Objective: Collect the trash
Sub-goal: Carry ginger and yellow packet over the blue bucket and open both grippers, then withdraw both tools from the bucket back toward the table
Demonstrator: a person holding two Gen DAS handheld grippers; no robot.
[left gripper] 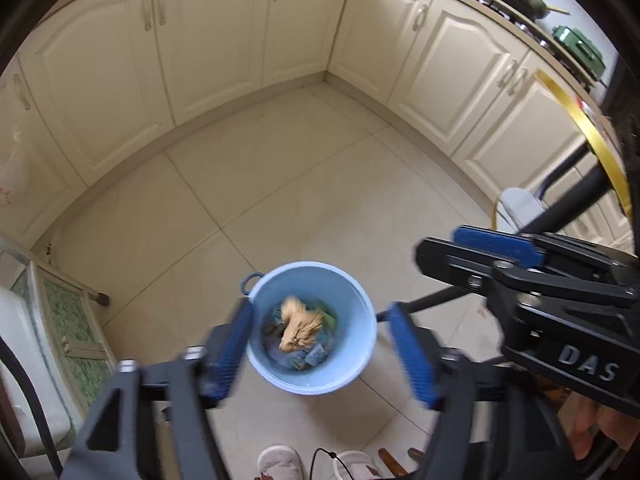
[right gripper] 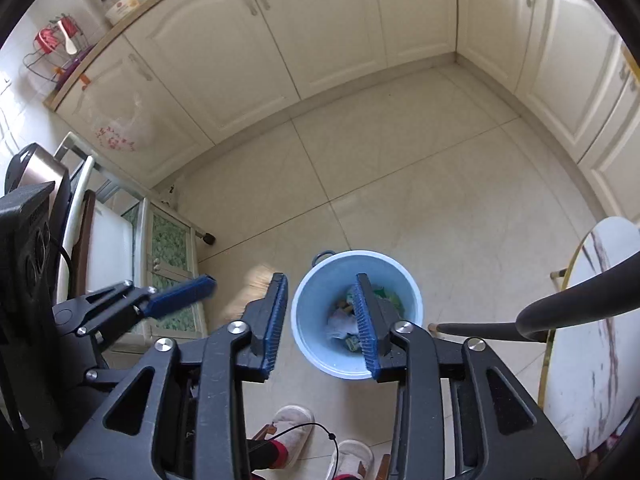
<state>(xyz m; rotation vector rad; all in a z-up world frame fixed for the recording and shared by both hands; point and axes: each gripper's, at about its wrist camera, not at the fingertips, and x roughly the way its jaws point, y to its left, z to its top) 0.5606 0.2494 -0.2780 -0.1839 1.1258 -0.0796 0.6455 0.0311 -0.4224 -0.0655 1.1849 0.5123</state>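
The tiled floor (left gripper: 280, 184) lies bare between the cabinet fronts (left gripper: 216, 36) and the blue bin (left gripper: 312, 372). A green-panelled cupboard (right gripper: 168, 280) crowds the bin's left; a chair (right gripper: 560, 316) and marble table (right gripper: 592, 320) hem its right.

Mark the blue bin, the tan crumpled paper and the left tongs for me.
blue bin (left gripper: 362, 322): left wrist view, bare inner wall on the right.
tan crumpled paper (left gripper: 300, 326): left wrist view, middle of the wad, over the bin.
left tongs (left gripper: 322, 346): left wrist view, midway between the open fingertips.
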